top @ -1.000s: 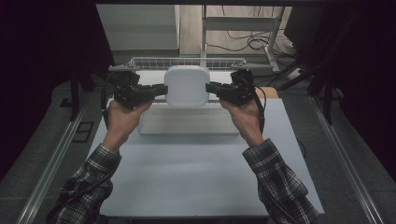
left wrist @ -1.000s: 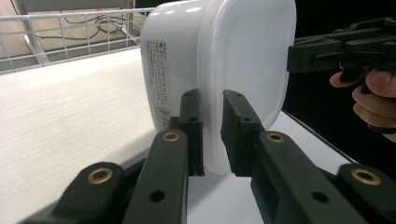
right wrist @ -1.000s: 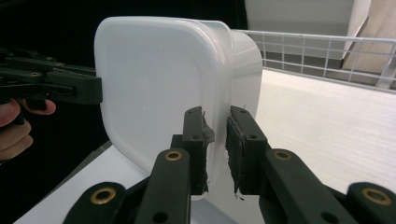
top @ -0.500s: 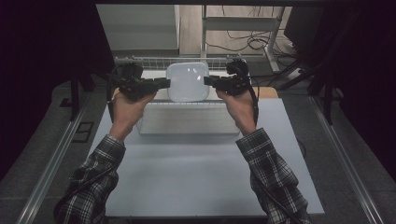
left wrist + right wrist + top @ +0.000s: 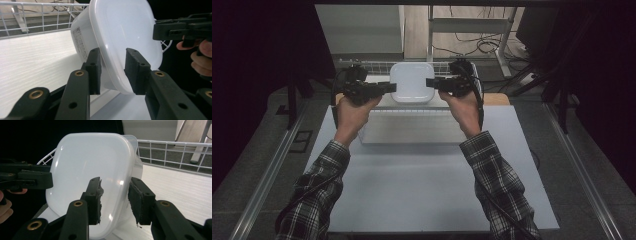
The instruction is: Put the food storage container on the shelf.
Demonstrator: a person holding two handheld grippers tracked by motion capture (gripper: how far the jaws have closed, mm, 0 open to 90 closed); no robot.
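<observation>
**A:** Start at the fingers. What are the left gripper (image 5: 112, 72)'s jaws doing?

**B:** They have just been opening. In the left gripper view the two black pads stand apart with the lidded rim of the white container (image 5: 120, 42) between them. The pad nearer the lid shows a sliver of gap; whether the other one on the tub's wall still touches, I cannot tell.

**A:** And the right gripper (image 5: 115, 200)?

**B:** Much the same picture. Its jaws have also just been opening, and the container (image 5: 92, 182) edge sits between the spread pads. One pad (image 5: 96, 200) looks worn and ragged along its face. I see no firm pinch on the plastic there.

**A:** Where is the container itself?

**B:** From the high view it is at the far end of the table, the white container (image 5: 412, 82) resting on a pale wooden board (image 5: 382, 102) with a white wire basket (image 5: 437, 66) rail right behind it. The left gripper (image 5: 389, 88) meets it from one side and the right gripper (image 5: 432, 82) from the other, both level and pointing at each other.

**A:** Anything nearer the person?

**B:** A pale, rectangular tray (image 5: 412, 127) lies between the two hands, just on the near side of the board, on the light grey table (image 5: 427, 190). Plaid sleeves (image 5: 319, 185) come in from the bottom edge
</observation>
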